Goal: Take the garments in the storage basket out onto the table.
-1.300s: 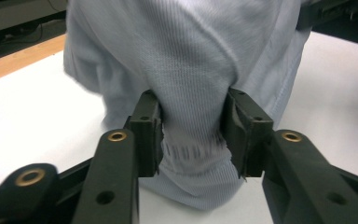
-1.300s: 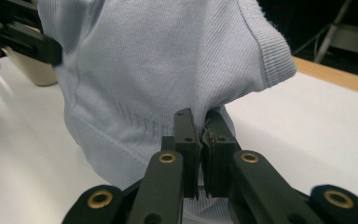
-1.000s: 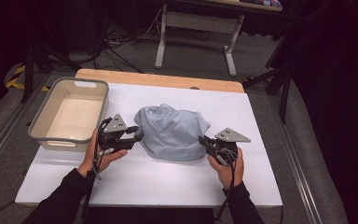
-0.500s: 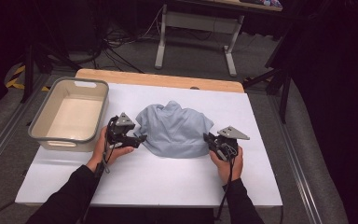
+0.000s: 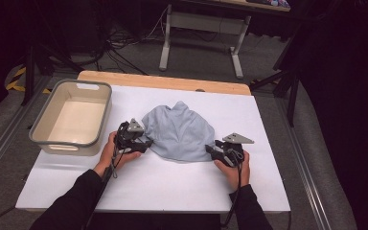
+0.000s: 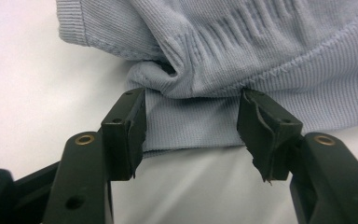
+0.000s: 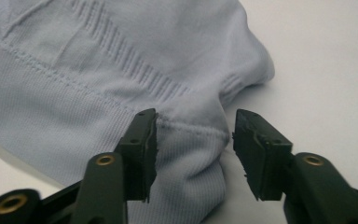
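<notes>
Holding my left tool [image 5: 146, 142] and right tool [image 5: 210, 151] at the blue sweater [image 5: 179, 132], I have both unclenched. Their jaws have just been opening, with cloth edge between them, not pinched.

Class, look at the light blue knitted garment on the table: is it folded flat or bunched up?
Bunched up: the light blue knitted garment lies in a rumpled, creased mound with uneven edges.
</notes>
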The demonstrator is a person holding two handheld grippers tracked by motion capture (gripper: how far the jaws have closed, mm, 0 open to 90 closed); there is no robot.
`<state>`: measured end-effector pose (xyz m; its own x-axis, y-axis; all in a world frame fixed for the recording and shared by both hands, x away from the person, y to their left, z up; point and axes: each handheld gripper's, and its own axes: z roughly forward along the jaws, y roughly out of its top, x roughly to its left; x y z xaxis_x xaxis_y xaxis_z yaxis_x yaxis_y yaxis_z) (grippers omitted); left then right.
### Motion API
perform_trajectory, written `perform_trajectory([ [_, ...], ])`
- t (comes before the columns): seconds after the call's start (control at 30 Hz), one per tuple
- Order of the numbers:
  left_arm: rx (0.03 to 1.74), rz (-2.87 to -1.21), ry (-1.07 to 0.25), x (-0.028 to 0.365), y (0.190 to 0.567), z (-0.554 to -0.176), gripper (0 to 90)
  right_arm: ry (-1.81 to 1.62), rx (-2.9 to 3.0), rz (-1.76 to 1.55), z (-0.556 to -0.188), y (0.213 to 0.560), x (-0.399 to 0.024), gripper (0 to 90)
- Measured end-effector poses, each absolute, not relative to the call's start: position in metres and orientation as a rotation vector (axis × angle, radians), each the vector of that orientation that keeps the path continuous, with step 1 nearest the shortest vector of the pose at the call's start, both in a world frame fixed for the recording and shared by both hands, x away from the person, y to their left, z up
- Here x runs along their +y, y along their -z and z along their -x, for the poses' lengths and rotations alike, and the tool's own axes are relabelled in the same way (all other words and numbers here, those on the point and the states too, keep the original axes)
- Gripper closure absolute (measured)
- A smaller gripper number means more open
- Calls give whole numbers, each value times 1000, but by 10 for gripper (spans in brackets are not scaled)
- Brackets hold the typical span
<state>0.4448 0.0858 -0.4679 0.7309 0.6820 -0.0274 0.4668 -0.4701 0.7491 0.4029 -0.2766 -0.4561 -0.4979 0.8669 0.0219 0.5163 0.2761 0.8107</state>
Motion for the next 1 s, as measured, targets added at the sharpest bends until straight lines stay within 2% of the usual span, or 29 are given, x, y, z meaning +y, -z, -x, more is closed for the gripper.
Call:
perform_trajectory([
  [0.07, 845, -2169, -348, 86, 467, -445, 466, -1105, 2126, -1281, -403, 459, -279, 453],
  [0.13, 830, -2176, -337, 85, 466, -445, 554, -1091, 2144, -1284, -403, 459, -279, 464],
  [0.17, 818, -2184, -333, 85, 466, -444, 588, -1085, 2164, -1293, -404, 459, -279, 484],
  [0.2, 811, -2192, -333, 84, 465, -443, 677, -1081, 2187, -1286, -404, 460, -278, 541],
  [0.3, 793, -2212, -347, 84, 464, -442, 829, -1070, 2198, -1288, -403, 460, -276, 590],
  [0.37, 792, -2211, -348, 85, 464, -442, 837, -1077, 2201, -1296, -403, 460, -276, 623],
  [0.43, 792, -2209, -347, 85, 464, -442, 843, -1099, 2210, -1301, -402, 460, -277, 759],
  [0.53, 787, -2201, -335, 86, 464, -441, 848, -1109, 2206, -1300, -401, 459, -277, 816],
  [0.67, 773, -2189, -326, 88, 461, -439, 854, -1122, 2171, -1294, -399, 455, -278, 828],
  [1.0, 707, -2104, -409, 91, 440, -425, 868, -1210, 2052, -1240, -388, 430, -289, 839],
])
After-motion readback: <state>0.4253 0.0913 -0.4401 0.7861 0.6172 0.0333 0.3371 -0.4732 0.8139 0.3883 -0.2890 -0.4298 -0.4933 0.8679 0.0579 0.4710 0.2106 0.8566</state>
